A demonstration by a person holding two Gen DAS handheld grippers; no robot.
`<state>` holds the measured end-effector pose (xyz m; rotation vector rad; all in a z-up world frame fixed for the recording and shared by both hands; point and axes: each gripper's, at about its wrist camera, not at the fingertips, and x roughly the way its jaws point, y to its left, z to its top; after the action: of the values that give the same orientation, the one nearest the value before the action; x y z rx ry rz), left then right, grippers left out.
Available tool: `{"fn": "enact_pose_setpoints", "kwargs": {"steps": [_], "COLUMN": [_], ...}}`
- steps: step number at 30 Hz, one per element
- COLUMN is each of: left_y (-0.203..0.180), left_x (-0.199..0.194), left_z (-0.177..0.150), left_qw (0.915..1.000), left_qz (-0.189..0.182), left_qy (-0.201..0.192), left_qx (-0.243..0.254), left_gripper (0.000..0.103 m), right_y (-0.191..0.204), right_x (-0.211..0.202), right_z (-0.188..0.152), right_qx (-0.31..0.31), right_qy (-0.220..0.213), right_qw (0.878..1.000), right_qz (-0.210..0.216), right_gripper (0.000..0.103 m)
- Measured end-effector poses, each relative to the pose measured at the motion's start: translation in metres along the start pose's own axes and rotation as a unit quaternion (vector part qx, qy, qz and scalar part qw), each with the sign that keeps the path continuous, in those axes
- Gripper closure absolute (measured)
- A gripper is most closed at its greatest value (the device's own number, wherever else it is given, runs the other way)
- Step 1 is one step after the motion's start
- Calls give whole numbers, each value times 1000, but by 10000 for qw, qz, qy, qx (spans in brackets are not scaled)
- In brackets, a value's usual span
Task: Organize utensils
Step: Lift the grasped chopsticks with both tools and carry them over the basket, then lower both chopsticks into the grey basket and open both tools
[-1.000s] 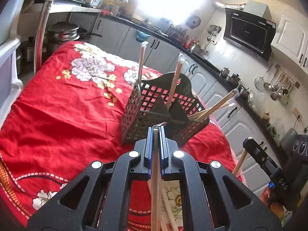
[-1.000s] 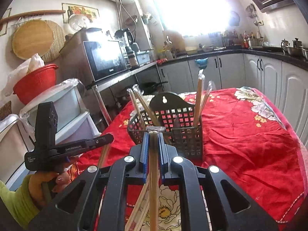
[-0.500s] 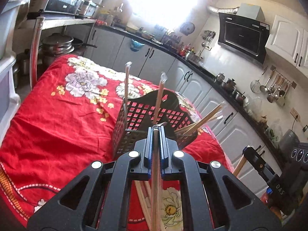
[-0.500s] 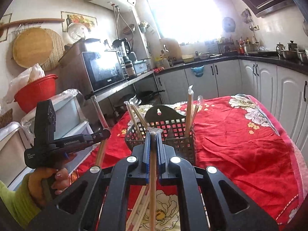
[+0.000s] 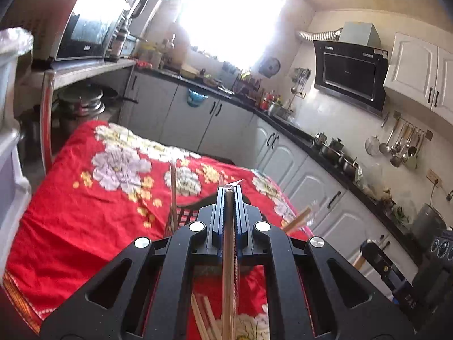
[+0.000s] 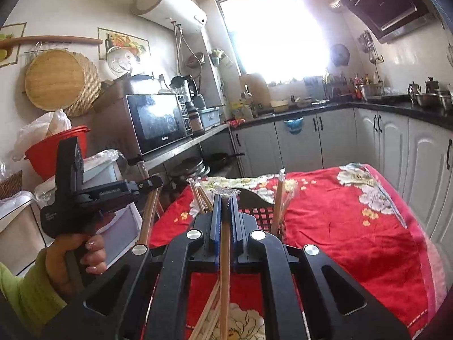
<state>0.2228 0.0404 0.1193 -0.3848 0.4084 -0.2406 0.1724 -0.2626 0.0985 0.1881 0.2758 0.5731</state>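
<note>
Evidently each wrapped chopstick is light, stiff and slick, so the left gripper and right gripper, each clenched mid-shaft on one, hold them above the black utensil basket at twelve o'clock.

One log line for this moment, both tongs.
left tongs: shut on chopstick | right tongs: shut on wrapped chopstick | basket: ahead

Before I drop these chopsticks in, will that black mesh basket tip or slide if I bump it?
Probably light: the basket is open plastic mesh. It sits on loose red cloth, so it may slide. Chopsticks stand tall above its rim, raising tipping risk. Lower the right gripper gently.
</note>
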Motion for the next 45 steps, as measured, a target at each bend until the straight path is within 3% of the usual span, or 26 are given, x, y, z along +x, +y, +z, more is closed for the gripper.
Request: {"fn": "enact_pose_setpoints", "kwargs": {"steps": [17,34,45], "left_y": [-20,-24,-14], "left_x": [-1,10,41], "left_z": [47,74,74], "left_qw": [9951,9801,9760], "left_qz": [222,536,839], "left_qy": [-917,-1857,-1971], "left_qx": [301,455,394], "left_gripper": [100,100,100], "right_y": [10,14,20], "right_x": [10,29,47], "right_z": [30,52,66], "right_qx": [-209,-298,-439], "right_qy": [-333,-540,-695], "right_qw": [9992,9981,9966], "right_qz": [55,76,48], "right_gripper": [97,97,97]}}
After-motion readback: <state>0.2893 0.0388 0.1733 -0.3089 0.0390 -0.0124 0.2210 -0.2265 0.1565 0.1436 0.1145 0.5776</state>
